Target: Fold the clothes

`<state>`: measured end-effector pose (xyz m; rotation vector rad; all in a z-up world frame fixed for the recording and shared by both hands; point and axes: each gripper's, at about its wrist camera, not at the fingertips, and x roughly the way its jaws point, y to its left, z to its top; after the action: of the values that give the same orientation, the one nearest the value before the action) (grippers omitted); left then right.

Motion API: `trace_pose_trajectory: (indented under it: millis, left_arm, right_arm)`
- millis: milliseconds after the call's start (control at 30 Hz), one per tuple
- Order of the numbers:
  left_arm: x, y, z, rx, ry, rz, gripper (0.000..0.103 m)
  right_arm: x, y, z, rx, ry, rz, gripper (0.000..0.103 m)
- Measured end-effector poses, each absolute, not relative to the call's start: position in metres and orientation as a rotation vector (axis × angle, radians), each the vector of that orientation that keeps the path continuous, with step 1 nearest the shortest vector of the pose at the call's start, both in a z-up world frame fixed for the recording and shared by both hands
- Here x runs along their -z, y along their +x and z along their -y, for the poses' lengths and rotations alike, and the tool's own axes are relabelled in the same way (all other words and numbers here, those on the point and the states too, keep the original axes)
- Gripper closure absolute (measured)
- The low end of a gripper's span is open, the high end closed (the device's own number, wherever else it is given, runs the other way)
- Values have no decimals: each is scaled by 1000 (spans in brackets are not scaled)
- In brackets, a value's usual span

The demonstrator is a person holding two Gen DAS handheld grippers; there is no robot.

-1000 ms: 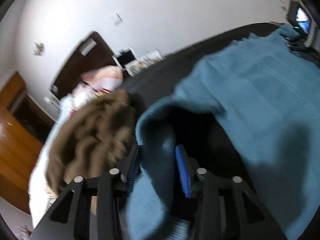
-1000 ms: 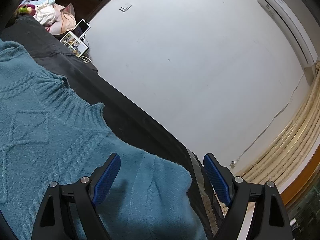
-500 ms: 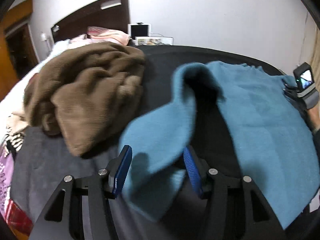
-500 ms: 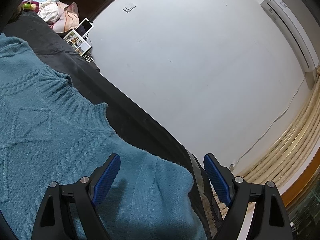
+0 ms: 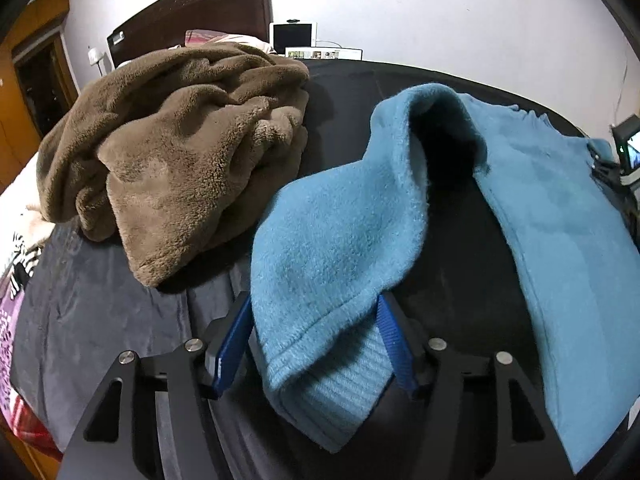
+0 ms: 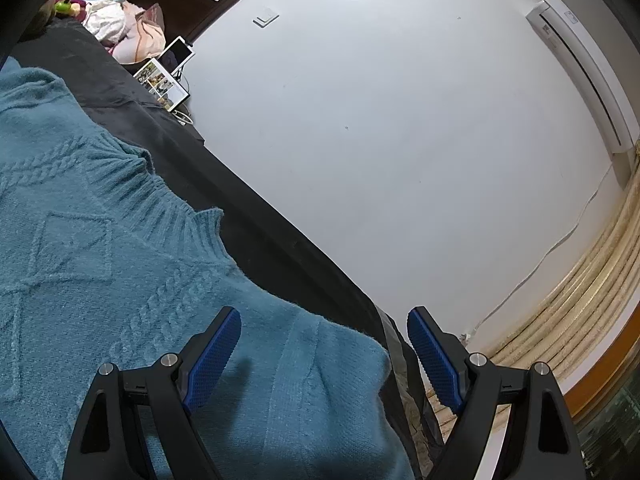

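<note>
A dark headboard (image 5: 192, 8) is seen against the white wall (image 6: 400, 120), with a white-framed tablet (image 5: 293, 34) propped beside it. A light switch (image 6: 265, 17) and an air conditioner (image 6: 584, 64) are mounted on that wall, and pale pillows (image 6: 132, 36) are heaped near the headboard.

You find no writing to read here (the photo sheet (image 6: 162, 85) by the wall perhaps carries print, too small).
</note>
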<state>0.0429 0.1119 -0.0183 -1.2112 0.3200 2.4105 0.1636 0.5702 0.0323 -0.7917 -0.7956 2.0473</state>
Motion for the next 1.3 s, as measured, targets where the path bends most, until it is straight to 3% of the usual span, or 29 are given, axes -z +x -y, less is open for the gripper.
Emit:
trace_pose_trajectory:
  millis: [67,133,167,267,467,667,867,1067,1300]
  left_arm:
    - [18,39,-113,-2438,-1218,-299,49]
    - [14,36,-113,-2486,-1209,-295,77]
    - [8,35,-113,-2512,-1193,-282,81]
    - [-16,34,-112,-2607,-1094,-277,82]
    - [-76,42,-126,-2816,-700,-520,83]
    - [-110,40,-111,-2902,-425,-640,83]
    - [-74,18,-108,-2903,-537,-825,80]
    - [-29,-10,-90,-2872,-815,-837,73]
    - [-28,-8,-51,-2945,-908,-869,35]
  right_arm:
    - [-32,164,-570,-2049,-790,799,16]
    - [-32,163,-570,-2051,-790,801,16]
    - [-32,163,-570,-2051,-791,802,16]
    - [-32,163,-570,-2050,-793,805,16]
    - [-30,161,-569,-2041,-799,817,16]
    - [-28,160,-570,-2030,-807,825,16]
    - [-26,160,-569,-2026,-813,835,16]
    - [-26,162,-570,-2025,-811,829,16]
    - [-25,159,-570,-2024,-819,842,16]
